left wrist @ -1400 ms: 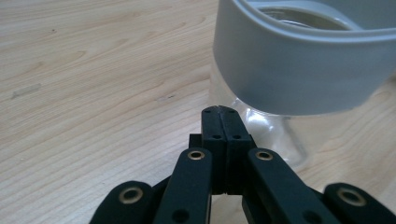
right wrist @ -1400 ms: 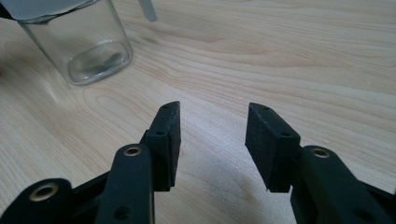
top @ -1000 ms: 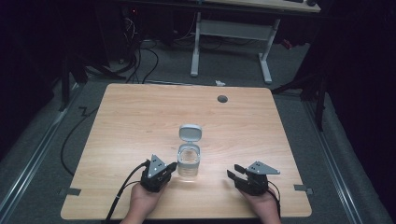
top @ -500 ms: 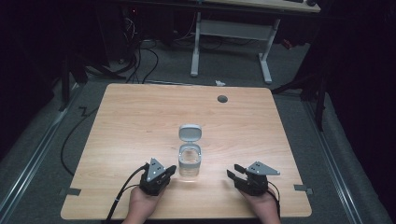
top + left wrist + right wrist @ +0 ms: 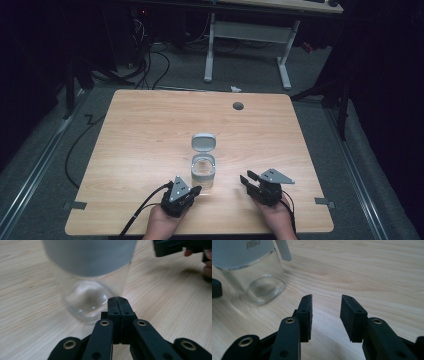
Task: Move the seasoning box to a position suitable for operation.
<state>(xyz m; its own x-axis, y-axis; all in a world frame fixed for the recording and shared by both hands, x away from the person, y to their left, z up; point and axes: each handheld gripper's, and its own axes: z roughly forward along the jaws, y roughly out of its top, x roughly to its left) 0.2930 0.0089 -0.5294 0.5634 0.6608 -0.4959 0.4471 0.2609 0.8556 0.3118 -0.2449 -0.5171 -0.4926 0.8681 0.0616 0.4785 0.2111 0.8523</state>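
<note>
Standing upright on the wooden desk (image 5: 150,130) in a dark room, the clear jar (image 5: 203,172) opens upward — left hand-held gripper (image 5: 194,189) pressed together beside it, right hand-held gripper (image 5: 247,179) spread.

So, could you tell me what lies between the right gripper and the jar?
Nothing but bare table: the right gripper view shows plain wood between the right gripper and the jar.

I count one counter (image 5: 150,130) and one clear jar (image 5: 203,172) on it, at twelve o'clock from my hands, with one grey flip lid (image 5: 204,141) standing open. I hold two tongs: one left tongs (image 5: 196,189), one right tongs (image 5: 245,179). One round hole (image 5: 238,105) sits in the counter toward one o'clock. Behind it stands one white-legged desk (image 5: 250,30).
</note>
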